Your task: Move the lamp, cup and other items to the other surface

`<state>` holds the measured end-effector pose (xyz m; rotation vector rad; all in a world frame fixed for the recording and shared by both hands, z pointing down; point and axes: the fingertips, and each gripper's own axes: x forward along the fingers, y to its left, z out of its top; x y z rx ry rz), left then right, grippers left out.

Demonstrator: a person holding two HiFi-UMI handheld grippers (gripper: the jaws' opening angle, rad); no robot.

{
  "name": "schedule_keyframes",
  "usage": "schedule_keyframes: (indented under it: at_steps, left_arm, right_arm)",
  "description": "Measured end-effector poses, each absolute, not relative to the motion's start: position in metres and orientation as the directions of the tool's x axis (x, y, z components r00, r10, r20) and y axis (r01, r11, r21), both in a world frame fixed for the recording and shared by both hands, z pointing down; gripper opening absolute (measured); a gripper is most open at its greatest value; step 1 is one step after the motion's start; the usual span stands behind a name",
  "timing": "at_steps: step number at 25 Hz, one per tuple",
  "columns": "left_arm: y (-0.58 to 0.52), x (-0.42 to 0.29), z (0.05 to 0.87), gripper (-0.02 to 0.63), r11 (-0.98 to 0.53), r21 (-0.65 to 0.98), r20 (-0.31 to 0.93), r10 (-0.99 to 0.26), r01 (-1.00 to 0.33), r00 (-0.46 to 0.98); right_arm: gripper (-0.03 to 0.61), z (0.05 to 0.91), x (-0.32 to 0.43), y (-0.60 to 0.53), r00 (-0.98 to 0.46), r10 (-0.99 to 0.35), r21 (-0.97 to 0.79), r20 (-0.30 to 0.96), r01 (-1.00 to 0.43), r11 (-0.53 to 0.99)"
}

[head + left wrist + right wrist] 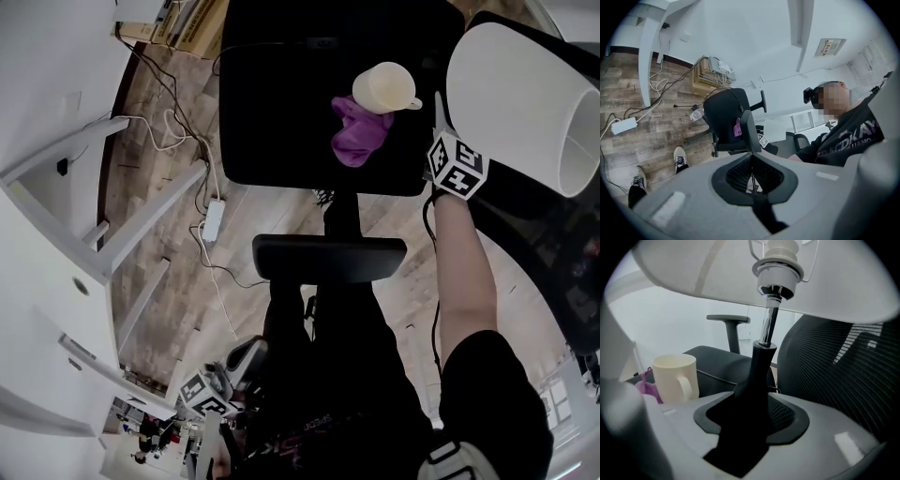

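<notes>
Right tongs [755, 398]: jaws stand wide apart, with the lamp's black lower stem [761, 363] rising in the gap; no pad shows as pressing on it.
Left tongs [748, 135]: jaws together, nothing between them; low in the lower left of the head view, well apart from the work.
Lamp [516, 103]: upper right of the head view, with its white shade over the right tongs and a chrome neck above the black stem.
Cup [384, 87]: upright on the black chair seat [272, 112], touching the purple cloth [356, 131], near the lamp.
Mesh chair back [834, 366]: just behind the stem, at the right.
Floor: cables [178, 131] and a power strip [213, 220] lie at the left of the chair.
Risk, tipping: the lamp looks top-heavy, so a grip that is low or off-centre could let the shade swing.
Risk, knock: the cup is close, so a swinging shade or the tongs' body could push it off the seat.
Risk, slip: a grip on the chrome neck looks likely to slide.
Hidden: the lamp's base shows in no view, so what it stands on cannot be told.
Hard to tell: black pads and black stem merge.
Cut off: the shade runs past the right edge.
</notes>
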<state>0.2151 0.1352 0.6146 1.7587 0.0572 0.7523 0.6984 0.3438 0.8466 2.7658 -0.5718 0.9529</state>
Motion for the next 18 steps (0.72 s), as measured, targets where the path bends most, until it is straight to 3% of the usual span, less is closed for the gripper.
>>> schedule_keyframes:
  at_steps: [5, 12, 14, 18]
  left_arm:
    - [0.125, 0.222, 0.602, -0.003, -0.347, 0.889, 0.425, 0.378, -0.3, 0.823]
    - [0.111, 0.236, 0.573, -0.003, -0.378, 0.898, 0.347, 0.296, -0.224, 0.89]
    - [0.101, 0.235, 0.558, -0.003, -0.394, 0.895, 0.325, 0.253, -0.21, 0.911]
    - [0.08, 0.23, 0.536, -0.003, -0.415, 0.888, 0.266, 0.119, -0.196, 0.957]
  right_arm:
    - [0.174, 0.846, 0.674, 0.35, 0.645, -0.325, 0.003, 0.692, -0.453, -0.891]
    - [0.105, 0.837, 0.615, 0.349, 0.424, -0.38, -0.105, 0.822, -0.543, -0.833]
    - [0.018, 0.822, 0.592, 0.351, 0.369, -0.387, -0.104, 0.845, -0.597, -0.795]
    - [0.005, 0.795, 0.572, 0.348, 0.286, -0.408, -0.116, 0.867, -0.68, -0.724]
